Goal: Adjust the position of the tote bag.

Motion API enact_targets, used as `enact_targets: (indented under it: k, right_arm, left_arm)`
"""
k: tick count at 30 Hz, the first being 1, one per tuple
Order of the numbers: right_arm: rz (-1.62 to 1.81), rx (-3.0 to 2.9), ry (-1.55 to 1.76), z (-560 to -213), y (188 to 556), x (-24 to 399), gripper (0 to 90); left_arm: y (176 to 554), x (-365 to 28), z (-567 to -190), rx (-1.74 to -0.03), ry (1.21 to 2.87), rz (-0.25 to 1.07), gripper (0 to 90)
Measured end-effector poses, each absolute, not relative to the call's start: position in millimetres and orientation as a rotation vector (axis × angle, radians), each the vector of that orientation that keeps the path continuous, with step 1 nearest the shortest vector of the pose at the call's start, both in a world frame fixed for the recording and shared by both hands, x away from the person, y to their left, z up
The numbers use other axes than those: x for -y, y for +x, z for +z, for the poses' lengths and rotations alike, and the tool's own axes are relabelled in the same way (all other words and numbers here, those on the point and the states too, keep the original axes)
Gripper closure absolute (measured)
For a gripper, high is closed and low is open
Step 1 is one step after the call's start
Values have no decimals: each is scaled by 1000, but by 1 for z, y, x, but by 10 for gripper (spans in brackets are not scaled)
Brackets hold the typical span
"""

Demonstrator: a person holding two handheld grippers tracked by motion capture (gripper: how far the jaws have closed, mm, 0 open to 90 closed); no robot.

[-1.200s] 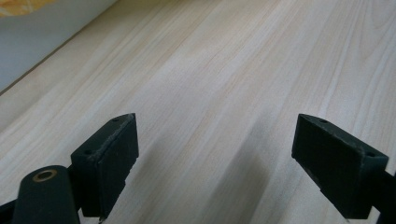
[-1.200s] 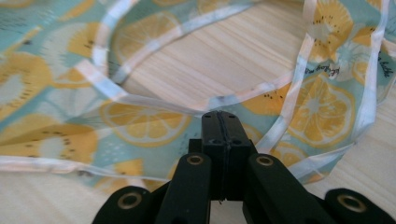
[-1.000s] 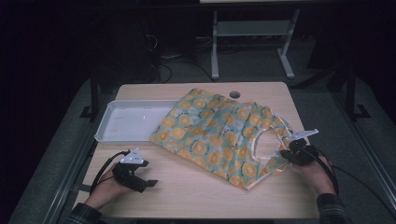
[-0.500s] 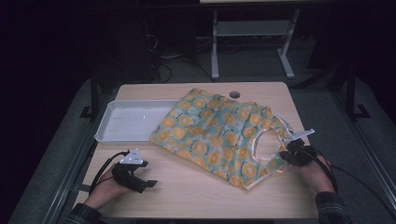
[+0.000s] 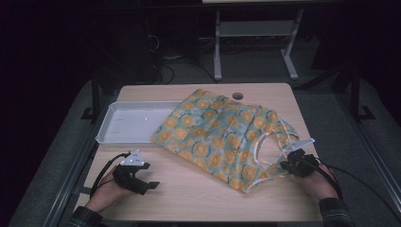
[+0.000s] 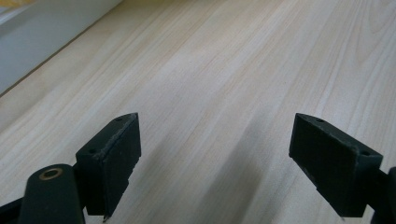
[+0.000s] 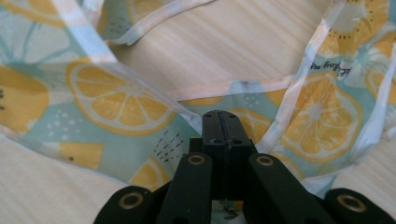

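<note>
Right now you're pinching the lemon-print garment [image 5: 222,137] w/ your right gripper [image 5: 288,166], jaws pressed tight together on what looks like the fabric's near-right edge by an armhole, w/ pale binding [image 7: 224,88] running just past the jaw tips in the right gripper view. Whether the pads are catching one layer or two, can't tell. The garment is lying spread across the middle and right of the wooden table [image 5: 198,194], its far-left corner overlapping the rim of the white tray [image 5: 106,130]. Your left gripper [image 5: 146,185] is resting near the front-left corner, jaws standing wide w/ nothing between them, bare tabletop under them, well apart from the cloth.

Risks from here, as judged:
- The bite is sitting near the hem, so a quick pull is likely to slip the thin fabric out of the pads.
- Dragging toward you w/ only one corner held is likely to bunch the cloth instead of folding it clean, since nothing is pinning the opposite side.
- The corner lying on the tray rim could snag or nudge the tray if the garment is being pulled to the right.
- Loose binding strips by the armhole could be catching between the jaws on a re-grip.

Bringing the left gripper onto the cloth before lifting would be cutting most of that.
</note>
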State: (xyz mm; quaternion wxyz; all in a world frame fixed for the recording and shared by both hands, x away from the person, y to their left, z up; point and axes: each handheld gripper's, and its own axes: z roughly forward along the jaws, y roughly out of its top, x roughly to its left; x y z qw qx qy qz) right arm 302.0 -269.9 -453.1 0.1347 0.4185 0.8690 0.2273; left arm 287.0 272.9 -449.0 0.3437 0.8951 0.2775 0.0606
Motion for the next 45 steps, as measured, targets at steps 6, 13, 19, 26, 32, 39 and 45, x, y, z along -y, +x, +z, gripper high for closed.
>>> enact_targets:
  k: [6, 13, 19, 26, 32, 39, 45]
  right_arm:
    - [663, -2567, 1149, -452, 292, 255, 897]
    - [687, -2620, 1088, -452, 282, 240, 897]
    - [706, -2692, 989, -451, 269, 218, 897]
    - [704, -2729, 921, -450, 260, 205, 897]
    - [808, -2649, 963, -438, 267, 213, 897]
    - [814, -2585, 1024, -433, 286, 227, 896]
    - [811, -2528, 1095, -431, 304, 242, 895]
  left_arm:
    - [286, -272, -449, -728, 2319, 156, 161]
    - [286, -271, -449, -723, 2320, 155, 169]
    - [286, -271, -448, -726, 2319, 153, 190]
    - [286, -268, -443, -707, 2322, 144, 319]
    - [286, -249, -433, -675, 2288, 108, 658]
    - [287, -208, -423, -601, 2264, 33, 896]
    - [284, -161, -426, -515, 2288, -5, 895]
